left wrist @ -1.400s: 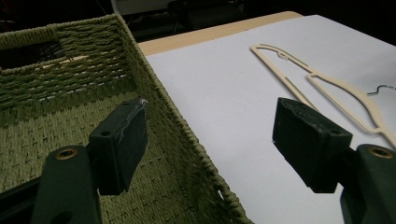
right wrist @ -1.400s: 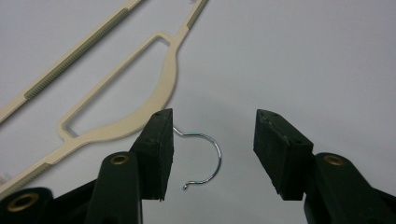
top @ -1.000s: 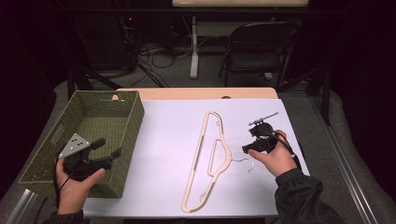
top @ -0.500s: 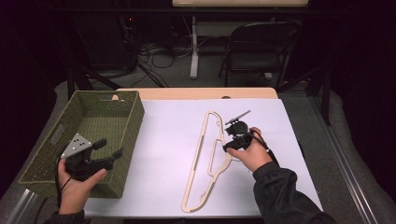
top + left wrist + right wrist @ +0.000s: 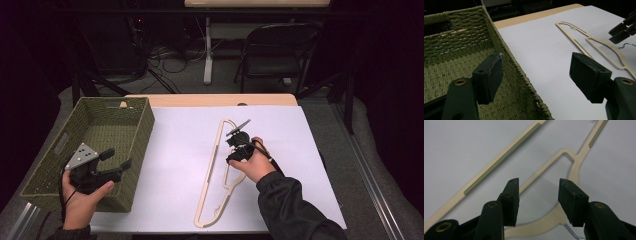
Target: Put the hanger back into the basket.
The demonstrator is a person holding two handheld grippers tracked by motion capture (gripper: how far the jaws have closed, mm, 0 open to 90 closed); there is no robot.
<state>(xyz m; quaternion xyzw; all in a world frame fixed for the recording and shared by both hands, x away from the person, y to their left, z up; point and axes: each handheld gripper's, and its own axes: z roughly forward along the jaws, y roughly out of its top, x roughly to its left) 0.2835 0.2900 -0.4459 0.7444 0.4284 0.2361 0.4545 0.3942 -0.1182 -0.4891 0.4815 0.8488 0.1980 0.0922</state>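
High view showing, from largest to smallest: desk (image 5: 175,150) under a white sheet, woven basket (image 5: 100,150) sitting at its left edge, cream hanger (image 5: 216,170) lying flat near the middle, well apart from the basket. Right gripper (image 5: 237,141) hovering over the hanger's neck, where the shoulders meet above the wire hook (image 5: 571,232); jaws having just been closing a little yet standing spread, straddling the curved shoulder bar without pressing on it. Left gripper (image 5: 116,159) hanging over the basket's near right corner, jaws spread wide and holding nothing. Looking like the approach step of picking up the hanger, probably for placing into the basket. Next move calling for lowering the right jaws around the thin bar, squaring them to it, then pinching firmly before lifting, since a flat, slim bar lying flush on the sheet may slip out.
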